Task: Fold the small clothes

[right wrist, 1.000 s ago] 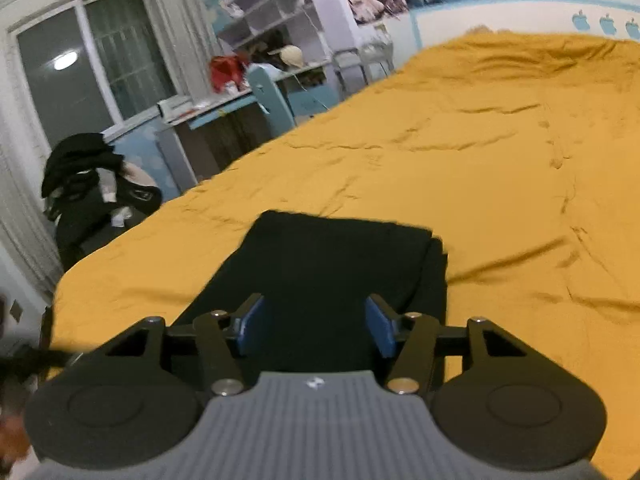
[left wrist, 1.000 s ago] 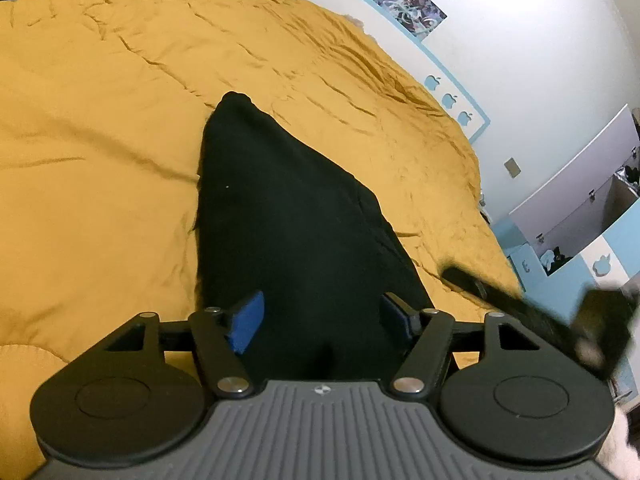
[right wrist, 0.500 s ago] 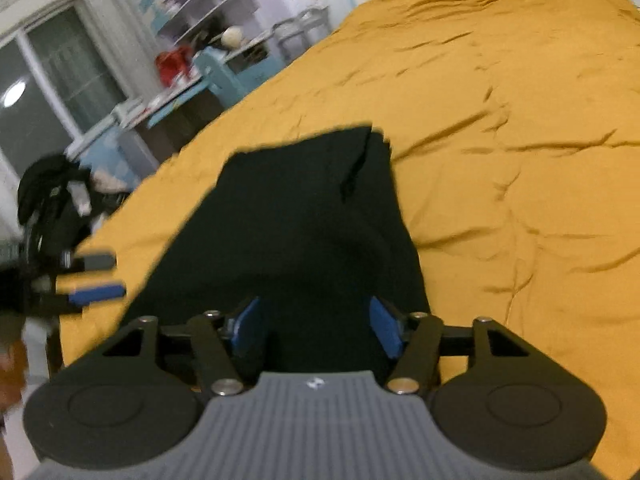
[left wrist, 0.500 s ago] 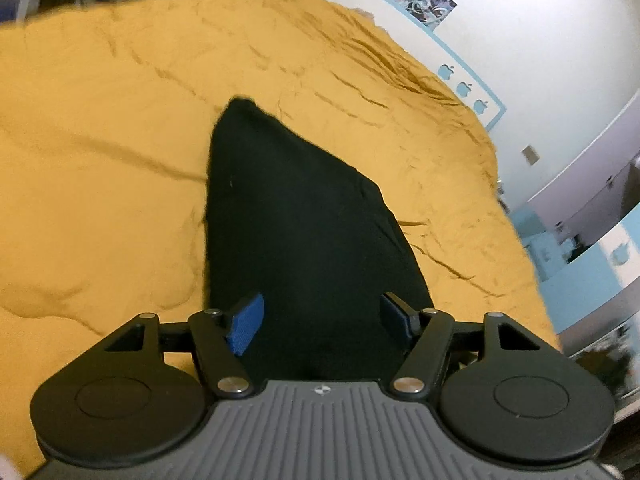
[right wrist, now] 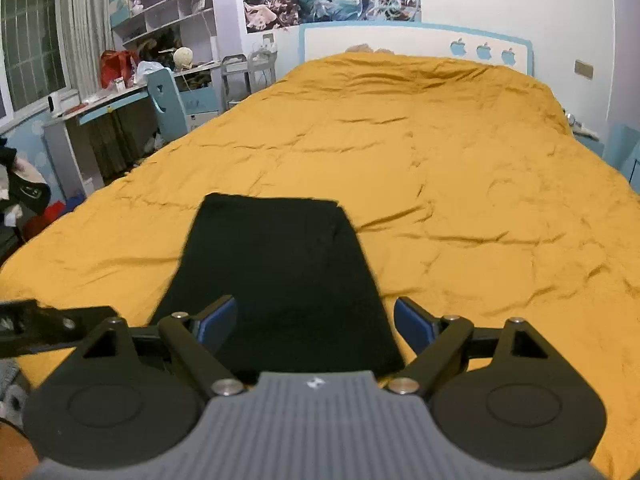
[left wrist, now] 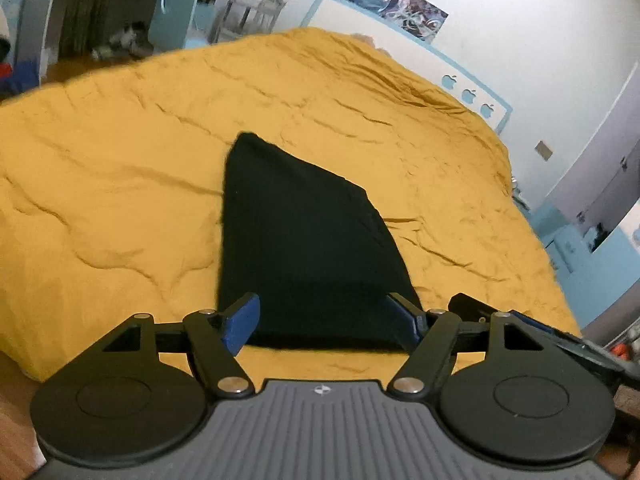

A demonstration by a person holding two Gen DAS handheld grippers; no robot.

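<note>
A black folded garment lies flat on the yellow bedspread near the bed's foot edge. It also shows in the right wrist view. My left gripper is open and empty, held above the garment's near edge. My right gripper is open and empty, also over the near edge. The right gripper's black arm shows at the lower right of the left wrist view. The left gripper's arm shows at the left of the right wrist view.
A desk with a blue chair and shelves stand left of the bed. The headboard is at the far end. A blue cabinet stands on the bed's right side. Dark clothes hang at the far left.
Both grippers have pulled back and up from the garment toward the foot edge. The garment lies still, folded. Both stay open.
</note>
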